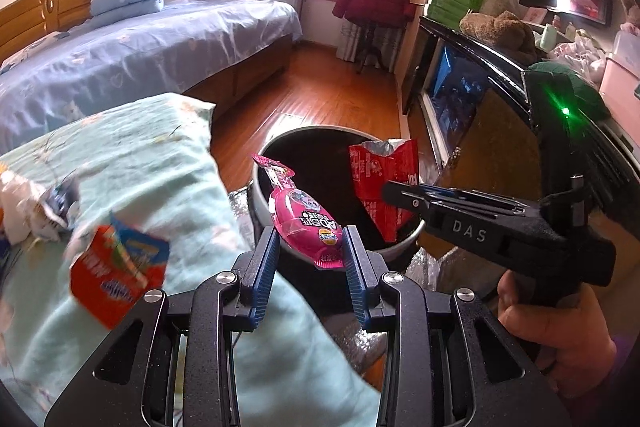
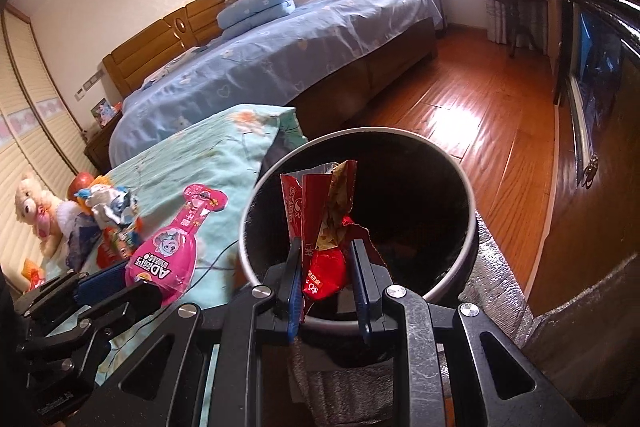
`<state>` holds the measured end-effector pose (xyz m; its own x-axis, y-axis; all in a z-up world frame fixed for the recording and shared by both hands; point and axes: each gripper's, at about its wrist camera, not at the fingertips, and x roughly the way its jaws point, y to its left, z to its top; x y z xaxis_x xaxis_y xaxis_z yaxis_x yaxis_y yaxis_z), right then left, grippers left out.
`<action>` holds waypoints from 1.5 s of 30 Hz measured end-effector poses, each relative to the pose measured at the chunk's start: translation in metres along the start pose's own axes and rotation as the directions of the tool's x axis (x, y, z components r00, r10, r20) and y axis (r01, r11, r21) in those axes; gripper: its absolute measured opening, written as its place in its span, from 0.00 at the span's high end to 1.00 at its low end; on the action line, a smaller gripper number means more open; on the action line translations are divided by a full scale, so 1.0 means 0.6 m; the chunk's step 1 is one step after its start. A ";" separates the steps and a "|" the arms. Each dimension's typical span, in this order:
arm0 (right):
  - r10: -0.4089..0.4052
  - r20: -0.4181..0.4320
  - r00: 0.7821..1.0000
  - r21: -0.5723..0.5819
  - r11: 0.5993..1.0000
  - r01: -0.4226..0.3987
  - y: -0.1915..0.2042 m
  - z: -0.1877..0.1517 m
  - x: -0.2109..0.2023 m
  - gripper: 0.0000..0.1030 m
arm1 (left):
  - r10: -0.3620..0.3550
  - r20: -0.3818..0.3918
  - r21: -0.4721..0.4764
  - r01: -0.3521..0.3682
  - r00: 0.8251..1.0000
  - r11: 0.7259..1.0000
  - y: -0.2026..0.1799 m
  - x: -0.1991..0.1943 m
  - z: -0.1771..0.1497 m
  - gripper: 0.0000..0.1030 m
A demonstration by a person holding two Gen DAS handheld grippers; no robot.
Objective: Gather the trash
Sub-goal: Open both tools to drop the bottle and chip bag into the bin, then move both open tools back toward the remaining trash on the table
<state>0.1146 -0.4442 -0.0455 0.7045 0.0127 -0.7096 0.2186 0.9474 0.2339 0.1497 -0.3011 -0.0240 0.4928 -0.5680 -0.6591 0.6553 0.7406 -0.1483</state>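
My left gripper (image 1: pixel 310 241) is shut on a pink drink pouch (image 1: pixel 304 217) and holds it at the near rim of a round bin (image 1: pixel 400 247) with a dark inside. My right gripper (image 2: pixel 326 259) is shut on a torn red snack wrapper (image 2: pixel 320 227) and holds it over the bin (image 2: pixel 472 227). The wrapper (image 1: pixel 382 183) and the right gripper (image 1: pixel 404 193) also show in the left wrist view, over the bin. The left gripper (image 2: pixel 132 277) with the pouch (image 2: pixel 168 251) shows at the left of the right wrist view.
A pale green floral cloth (image 1: pixel 140 163) beside the bin carries more trash: an orange and blue packet (image 1: pixel 118 275) and crumpled wrappers (image 2: pixel 112 207). A plush toy (image 2: pixel 36 215) sits at its far end. A blue bed (image 2: pixel 280 59), wood floor (image 2: pixel 460 115) and a dark cabinet (image 1: pixel 460 95) surround the bin.
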 end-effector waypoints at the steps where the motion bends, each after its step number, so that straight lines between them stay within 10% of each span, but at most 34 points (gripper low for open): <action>1: -0.006 -0.003 1.000 0.004 1.000 0.006 -0.005 0.003 0.004 0.79 | -0.002 -0.003 0.001 0.002 1.000 1.000 0.000 0.004 0.004 0.70; 21: -0.031 -0.027 0.999 0.059 0.998 0.032 -0.052 0.040 0.033 0.74 | -0.012 -0.057 -0.004 0.012 0.998 1.000 -0.009 0.071 0.045 0.68; 24: -0.028 -0.023 0.999 0.081 0.996 0.030 -0.058 0.043 0.033 0.56 | -0.010 -0.050 -0.021 0.009 0.999 1.000 -0.003 0.063 0.042 0.50; 45: 0.099 -0.024 0.995 0.043 0.994 -0.098 0.056 -0.017 0.001 0.14 | 0.126 0.000 -0.148 -0.124 0.992 0.981 0.099 -0.085 -0.085 0.46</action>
<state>0.1157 -0.4093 -0.0448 0.7062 0.1142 -0.6987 0.1770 0.9271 0.3304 0.1342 -0.2098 -0.0365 0.5713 -0.4703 -0.6726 0.4966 0.8506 -0.1729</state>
